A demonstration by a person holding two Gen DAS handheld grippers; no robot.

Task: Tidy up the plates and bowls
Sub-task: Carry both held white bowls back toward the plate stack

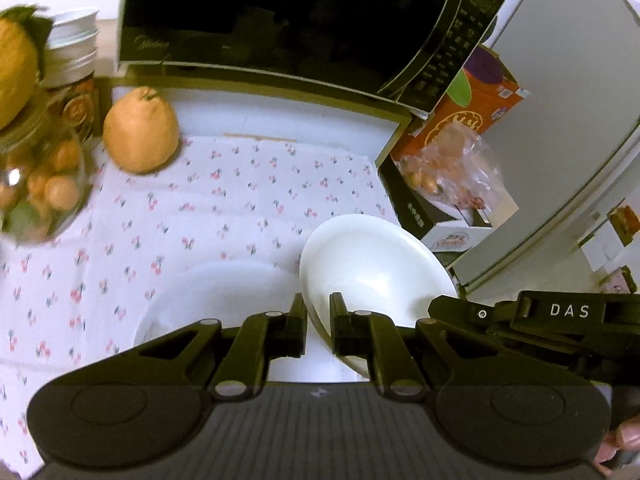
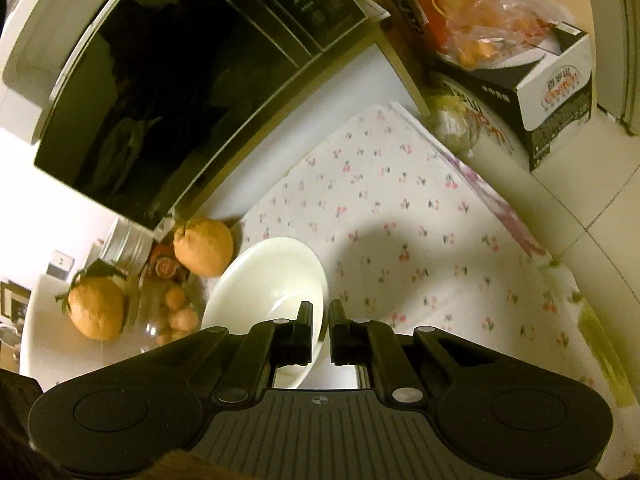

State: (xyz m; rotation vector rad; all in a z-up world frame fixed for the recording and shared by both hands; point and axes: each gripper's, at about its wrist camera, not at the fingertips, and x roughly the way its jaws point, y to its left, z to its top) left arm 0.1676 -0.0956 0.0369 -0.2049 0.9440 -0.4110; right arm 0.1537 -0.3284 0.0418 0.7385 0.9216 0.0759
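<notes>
Nearest the lens in each wrist view, a pair of black fingers is seen drawn close on the rim of one white bowl (image 1: 376,268): the left gripper (image 1: 319,312) pinches the near-left edge, the right gripper (image 2: 320,320) the opposite edge, so the bowl is held between both hands. The bowl is carried tilted, mouth facing up and toward the far right in the left view; being round, no long axis is offered, only the rim plane. Beneath it a white plate (image 1: 216,296) lies flat on the cherry-print cloth (image 1: 240,200) of the tabletop. The step is judged to be a carry; the next move calls for levelling the bowl and setting it down squarely. Farther off, a large citrus fruit (image 1: 140,130) and a microwave (image 1: 280,16) are noted.
</notes>
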